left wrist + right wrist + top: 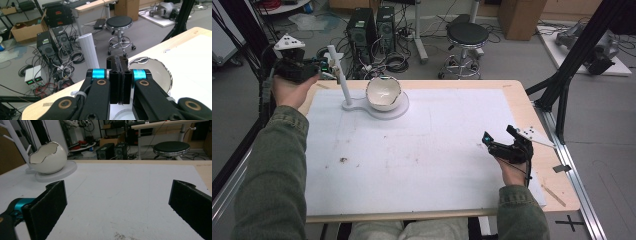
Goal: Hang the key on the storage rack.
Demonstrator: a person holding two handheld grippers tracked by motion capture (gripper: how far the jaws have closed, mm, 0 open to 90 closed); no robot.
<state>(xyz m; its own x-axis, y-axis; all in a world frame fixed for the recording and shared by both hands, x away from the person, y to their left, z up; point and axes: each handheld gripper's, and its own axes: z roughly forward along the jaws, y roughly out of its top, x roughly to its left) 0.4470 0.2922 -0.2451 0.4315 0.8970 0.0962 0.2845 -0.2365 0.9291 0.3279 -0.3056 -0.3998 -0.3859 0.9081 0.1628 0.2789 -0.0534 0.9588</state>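
Left gripper view shows the left gripper (pixel 119 75) with its jaws pressed flat together, nothing between them, held at the far left corner of the tabletop (pixel 517 95) beside a white post (pixel 88 51). Just past the jaws sits a white egg-shaped bowl (pixel 383 93) with a jagged silver rim, on the round white base (pixel 399 110) that carries the post. At the near right, the right gripper (pixel 499 140) hovers low over the white mat (pixel 427 150), its jaws wide apart and empty; the bowl stands well apart from it, far and to the left. The mat carries small dark specks (pixel 343 160). Beyond the far edge, on a grey floor, stand a black stool (pixel 467 35), computer towers (pixel 372 27) and tangled cables (pixel 394 62).
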